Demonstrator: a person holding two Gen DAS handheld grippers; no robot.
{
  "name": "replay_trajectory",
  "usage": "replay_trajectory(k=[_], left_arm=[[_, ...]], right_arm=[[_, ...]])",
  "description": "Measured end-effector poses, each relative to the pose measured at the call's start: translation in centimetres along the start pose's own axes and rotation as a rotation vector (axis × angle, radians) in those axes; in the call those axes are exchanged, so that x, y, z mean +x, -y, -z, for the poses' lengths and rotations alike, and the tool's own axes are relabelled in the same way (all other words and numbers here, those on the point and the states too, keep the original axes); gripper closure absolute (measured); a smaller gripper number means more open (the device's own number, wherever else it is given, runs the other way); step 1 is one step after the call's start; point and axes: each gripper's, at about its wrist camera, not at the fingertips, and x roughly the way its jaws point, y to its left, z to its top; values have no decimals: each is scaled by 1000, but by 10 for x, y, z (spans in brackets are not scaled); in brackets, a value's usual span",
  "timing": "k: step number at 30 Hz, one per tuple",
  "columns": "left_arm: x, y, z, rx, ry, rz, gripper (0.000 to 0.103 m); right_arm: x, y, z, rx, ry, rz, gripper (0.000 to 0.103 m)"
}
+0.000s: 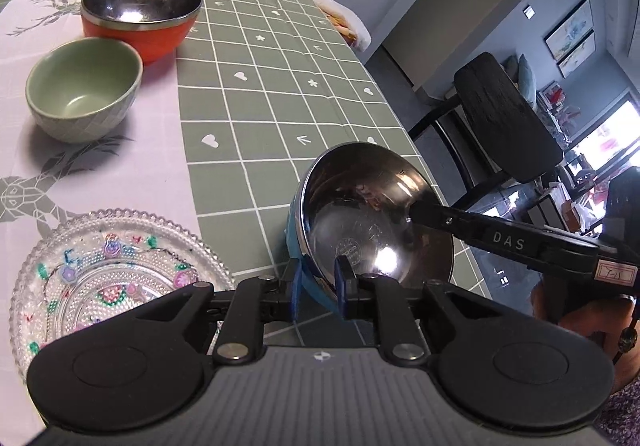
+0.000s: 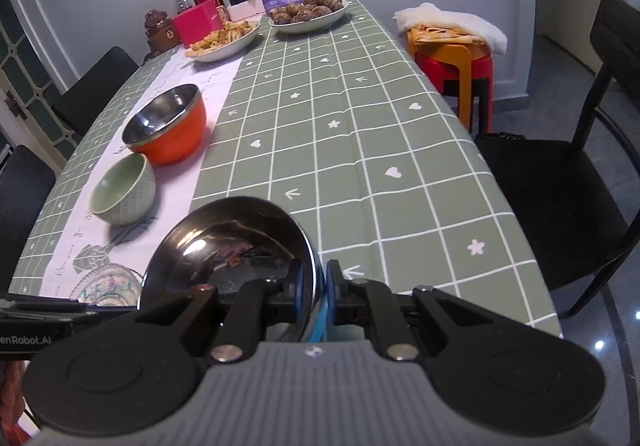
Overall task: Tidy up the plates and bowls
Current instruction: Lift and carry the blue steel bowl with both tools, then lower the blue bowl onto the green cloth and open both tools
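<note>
A steel bowl with a blue outside (image 1: 372, 205) (image 2: 224, 242) hangs tilted over the green checked tablecloth, held from two sides. My left gripper (image 1: 319, 288) is shut on its near rim, one blue pad on the outer wall and one inside. My right gripper (image 2: 314, 286) is shut on the opposite rim; its fingers (image 1: 416, 213) reach in from the right in the left wrist view. An orange steel-lined bowl (image 1: 140, 17) (image 2: 168, 125) and a pale green bowl (image 1: 84, 89) (image 2: 122, 189) stand on the white runner. A patterned glass plate (image 1: 112, 266) (image 2: 108, 286) lies nearest.
Two white plates of food (image 2: 224, 39) (image 2: 308, 11) sit at the far end, with bottles, jars and a pink box (image 2: 196, 21) behind them. A black chair (image 2: 560, 185) and stacked plastic stools under a towel (image 2: 452, 57) stand along the table's right edge.
</note>
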Motion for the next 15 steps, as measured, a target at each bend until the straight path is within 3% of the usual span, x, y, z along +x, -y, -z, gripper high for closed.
replay_trajectory(k=[13, 15], left_arm=[[2, 0, -4, 25, 21, 14, 81], [1, 0, -3, 27, 21, 3, 73]], right_arm=[[7, 4, 1, 18, -21, 3, 89], [8, 6, 1, 31, -28, -4, 87]])
